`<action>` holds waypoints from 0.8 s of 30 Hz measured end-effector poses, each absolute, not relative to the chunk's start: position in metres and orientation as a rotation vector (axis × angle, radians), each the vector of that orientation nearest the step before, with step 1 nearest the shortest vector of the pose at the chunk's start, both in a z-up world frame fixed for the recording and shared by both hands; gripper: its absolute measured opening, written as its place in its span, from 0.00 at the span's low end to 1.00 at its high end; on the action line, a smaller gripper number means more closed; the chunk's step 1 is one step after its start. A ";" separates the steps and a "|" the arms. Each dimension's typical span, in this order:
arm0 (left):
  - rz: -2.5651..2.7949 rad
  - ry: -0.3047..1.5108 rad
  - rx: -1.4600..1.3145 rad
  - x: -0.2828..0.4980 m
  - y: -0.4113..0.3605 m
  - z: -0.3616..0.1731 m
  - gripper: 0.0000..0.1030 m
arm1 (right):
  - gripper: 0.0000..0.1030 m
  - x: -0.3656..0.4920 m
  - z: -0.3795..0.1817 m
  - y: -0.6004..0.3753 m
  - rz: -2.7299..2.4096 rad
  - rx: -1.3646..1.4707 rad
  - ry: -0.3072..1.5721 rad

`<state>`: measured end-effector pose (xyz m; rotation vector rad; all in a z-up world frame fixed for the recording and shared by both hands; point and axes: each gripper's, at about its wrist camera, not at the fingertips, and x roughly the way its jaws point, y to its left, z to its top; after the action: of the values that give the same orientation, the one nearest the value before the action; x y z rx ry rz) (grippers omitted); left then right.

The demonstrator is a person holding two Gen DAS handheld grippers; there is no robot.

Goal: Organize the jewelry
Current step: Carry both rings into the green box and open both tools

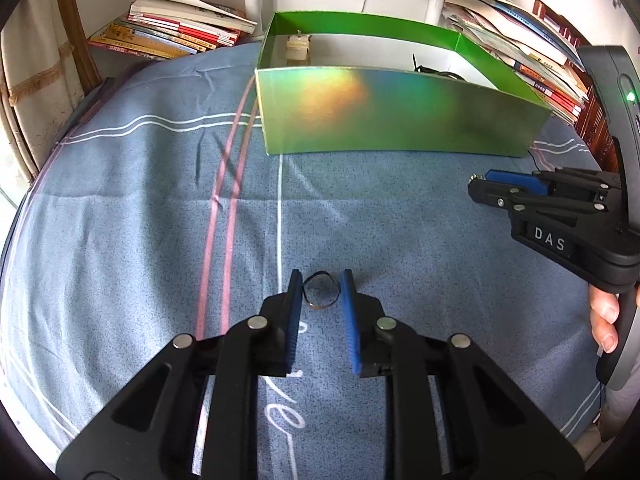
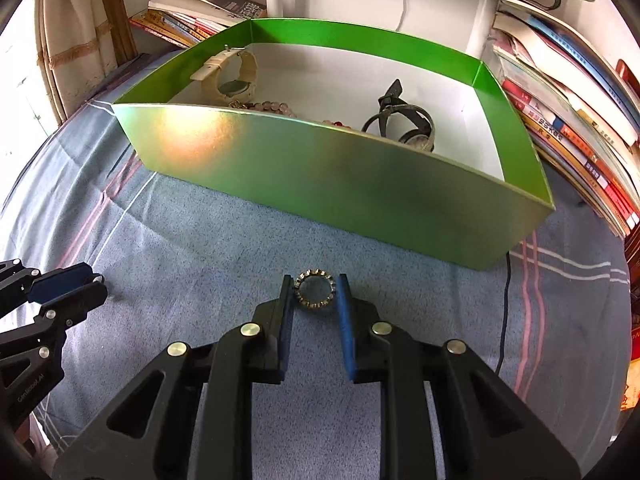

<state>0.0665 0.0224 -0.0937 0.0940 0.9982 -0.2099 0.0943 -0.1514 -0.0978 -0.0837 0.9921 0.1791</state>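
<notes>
A green box [image 1: 392, 116] [image 2: 328, 184] stands on the blue bedsheet. In the right wrist view it holds a cream watch [image 2: 230, 76], a bead bracelet [image 2: 272, 107] and a dark strap watch [image 2: 404, 122]. My left gripper [image 1: 321, 280] is shut on a thin dark ring [image 1: 320, 291], which touches both blue pads. My right gripper [image 2: 314, 282] is shut on a studded gold ring [image 2: 315, 290], held just above the sheet in front of the box. The right gripper also shows in the left wrist view [image 1: 480, 184], and the left gripper in the right wrist view [image 2: 94, 278].
Stacks of books lie behind the box at the left [image 1: 172, 32] and along the right [image 2: 580, 128]. A black cable [image 2: 506, 312] runs over the sheet at the right. A wicker frame [image 1: 24, 92] stands at the far left.
</notes>
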 end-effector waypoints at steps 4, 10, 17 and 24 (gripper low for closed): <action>-0.210 0.981 0.106 0.065 0.019 -0.088 0.19 | 0.21 0.088 -0.093 -0.155 0.173 -0.070 0.983; -0.218 0.959 0.123 0.067 0.012 -0.079 0.19 | 0.21 0.077 -0.078 -0.161 0.166 -0.063 0.957; -0.259 0.795 0.136 0.090 0.003 -0.011 0.19 | 0.21 0.082 -0.007 -0.178 0.117 -0.056 0.774; -0.267 0.689 0.148 0.152 -0.018 0.039 0.19 | 0.21 0.131 0.020 -0.197 0.067 -0.017 0.703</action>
<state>0.1525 -0.0180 0.0390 0.1480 0.6887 -0.2666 0.1310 -0.1973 0.0201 -0.0169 0.7030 0.0666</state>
